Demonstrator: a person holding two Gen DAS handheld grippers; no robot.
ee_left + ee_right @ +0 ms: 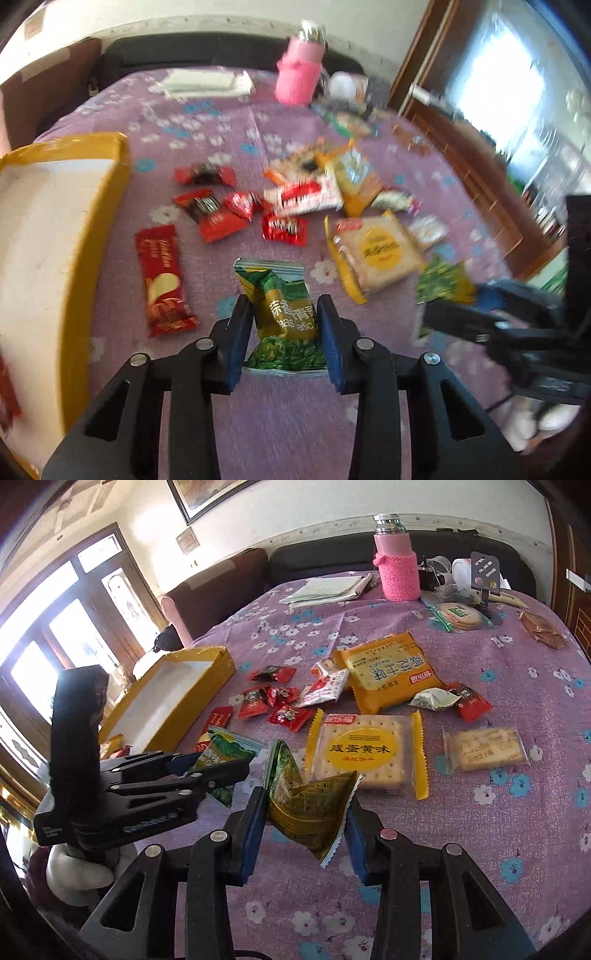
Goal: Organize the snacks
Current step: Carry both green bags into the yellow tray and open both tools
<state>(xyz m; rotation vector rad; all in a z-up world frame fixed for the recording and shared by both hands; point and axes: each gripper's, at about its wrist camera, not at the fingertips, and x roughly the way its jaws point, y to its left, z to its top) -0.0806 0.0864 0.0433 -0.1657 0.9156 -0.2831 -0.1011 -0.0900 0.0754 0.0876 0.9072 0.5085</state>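
Left claw [284, 332] clamped on a green-and-gold pea snack pack [284, 306] – pads pressing both sides of the pack, pack upright between them, lifted off the purple floral cloth [295, 424] of the worktop. Seen from the right wrist view too: left claw [225, 771] at left with that pack [229, 753] in its tips.

Right claw [306, 812] clamped on a second green-and-gold pack [310, 808] – crumpled, tilted, held clear of the cloth, pads against its edges. Same claw visible in the left view at far right [443, 314], blurred, with green pack [443, 284] at its tips.

Yellow cardboard box [218, 672] with white inside, open, at left on the worktop; a couple of red wrappers in its near corner. Long red biscuit bar [162, 280] lying just beside the box. Cluster of small red candy wrappers [280, 709] mid-worktop. Yellow-edged square cracker pack [365, 753] just beyond the right claw, large orange cracker pack [391, 672] farther back, clear-wrapped cracker pack [484, 751] to the right. Pink knitted-sleeve bottle [397, 568] upright at the far edge, folded papers [325, 589] left of it.

White-gloved hand [77, 871] under the left claw's handle. Left view motion-blurred; small print unreadable.
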